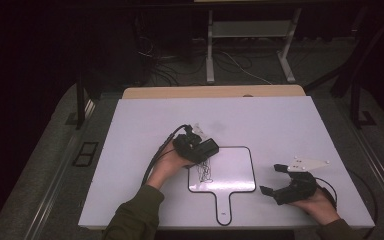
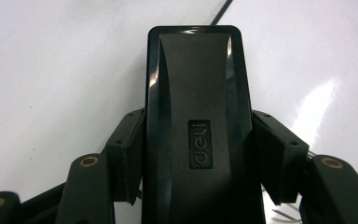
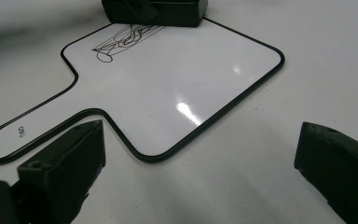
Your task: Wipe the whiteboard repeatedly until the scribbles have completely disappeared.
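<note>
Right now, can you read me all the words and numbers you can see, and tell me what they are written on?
"deli" - raised on the black eraser that the left gripper is shut on.
A small printed mark on the handle of the whiteboard - too small to read.
The black scribble on the board is only loops, not letters.
</note>
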A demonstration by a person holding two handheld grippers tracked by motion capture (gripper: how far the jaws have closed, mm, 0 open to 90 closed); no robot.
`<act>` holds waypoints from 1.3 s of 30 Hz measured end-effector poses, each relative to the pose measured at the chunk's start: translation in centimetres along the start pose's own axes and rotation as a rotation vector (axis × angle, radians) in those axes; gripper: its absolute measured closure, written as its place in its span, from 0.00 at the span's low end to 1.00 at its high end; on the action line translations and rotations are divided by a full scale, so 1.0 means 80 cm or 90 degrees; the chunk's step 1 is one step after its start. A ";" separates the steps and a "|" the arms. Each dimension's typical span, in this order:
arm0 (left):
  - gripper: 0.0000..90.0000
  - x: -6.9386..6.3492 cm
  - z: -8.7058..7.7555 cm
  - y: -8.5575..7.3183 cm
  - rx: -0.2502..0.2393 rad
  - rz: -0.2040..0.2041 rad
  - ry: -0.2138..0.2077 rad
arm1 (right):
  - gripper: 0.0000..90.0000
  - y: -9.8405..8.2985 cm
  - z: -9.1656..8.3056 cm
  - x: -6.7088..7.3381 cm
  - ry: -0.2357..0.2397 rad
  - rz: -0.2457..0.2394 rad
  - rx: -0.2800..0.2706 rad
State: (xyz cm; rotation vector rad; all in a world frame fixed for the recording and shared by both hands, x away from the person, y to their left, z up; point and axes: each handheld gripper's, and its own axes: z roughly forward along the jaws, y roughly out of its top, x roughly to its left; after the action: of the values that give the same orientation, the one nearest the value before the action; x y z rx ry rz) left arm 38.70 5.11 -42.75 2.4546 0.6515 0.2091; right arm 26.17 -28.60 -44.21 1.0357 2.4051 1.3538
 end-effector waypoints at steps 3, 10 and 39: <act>0.43 -0.004 -0.001 0.000 0.002 0.005 -0.004 | 0.01 0.000 0.000 0.000 0.000 0.000 0.000; 0.43 -0.018 0.000 0.001 0.001 0.025 -0.020 | 0.01 0.000 0.000 0.000 -0.001 -0.001 -0.001; 0.43 -0.005 -0.011 -0.013 0.003 0.001 0.006 | 0.01 0.000 -0.001 0.000 -0.003 -0.004 0.002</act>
State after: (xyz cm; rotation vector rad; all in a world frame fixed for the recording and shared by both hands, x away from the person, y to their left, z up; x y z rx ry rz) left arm 37.67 6.07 -42.65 2.4605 0.6539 0.2198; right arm 26.09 -28.67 -44.18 1.0297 2.4069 1.3440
